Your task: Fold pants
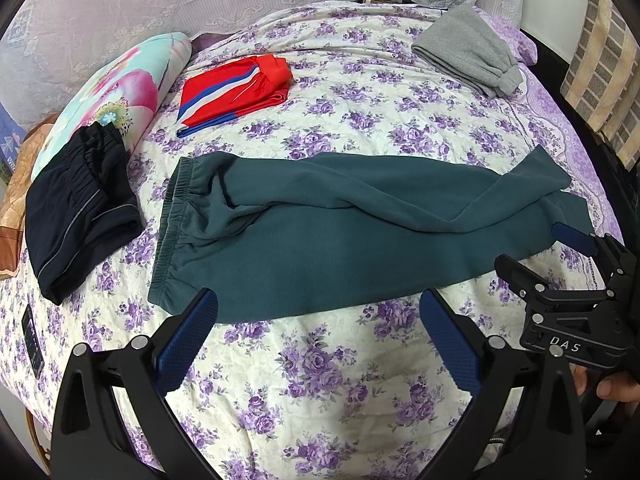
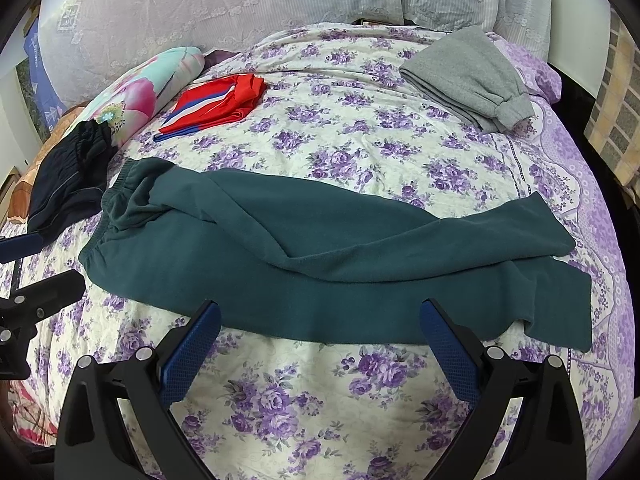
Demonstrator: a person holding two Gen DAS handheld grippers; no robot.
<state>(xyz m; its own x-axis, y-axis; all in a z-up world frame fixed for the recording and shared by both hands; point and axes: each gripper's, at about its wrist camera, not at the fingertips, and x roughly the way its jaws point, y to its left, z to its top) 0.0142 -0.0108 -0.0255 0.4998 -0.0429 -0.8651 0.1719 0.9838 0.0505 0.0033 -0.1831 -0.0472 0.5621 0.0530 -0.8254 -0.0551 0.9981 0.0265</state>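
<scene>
1. From my left wrist camera: a bed (image 1: pixel 320 380) under a purple-flowered quilt, with a lace-covered headboard behind. Folded garments lie around it: dark navy shorts (image 1: pixel 80 216) at left, a red striped pair (image 1: pixel 236 96) farther back, grey pants (image 1: pixel 468 52) at far right.
2. The green pants (image 1: pixel 340 232) lie flat just ahead of my left hand-held gripper (image 1: pixel 320 336), whose jaws are spread wide with nothing between them. Their long axis runs left to right across my view, with the elastic waistband (image 1: pixel 176 216) at left and the leg ends at right, one leg lapped over the other.
3. My right hand-held gripper (image 1: pixel 548 256) shows at the right edge, close to the leg ends; I cannot tell its jaw state from here.
4. From my right wrist camera: same bed (image 2: pixel 320 400), same quilt. My right hand-held gripper (image 2: pixel 320 340) is open and empty, just short of the pants' (image 2: pixel 320 264) near edge.
5. The cuffs (image 2: pixel 568 312) point right, nearer this hand; the waistband (image 2: pixel 116 216) points left, nearer my left hand-held gripper (image 2: pixel 24 280), which sits just beside it.
</scene>
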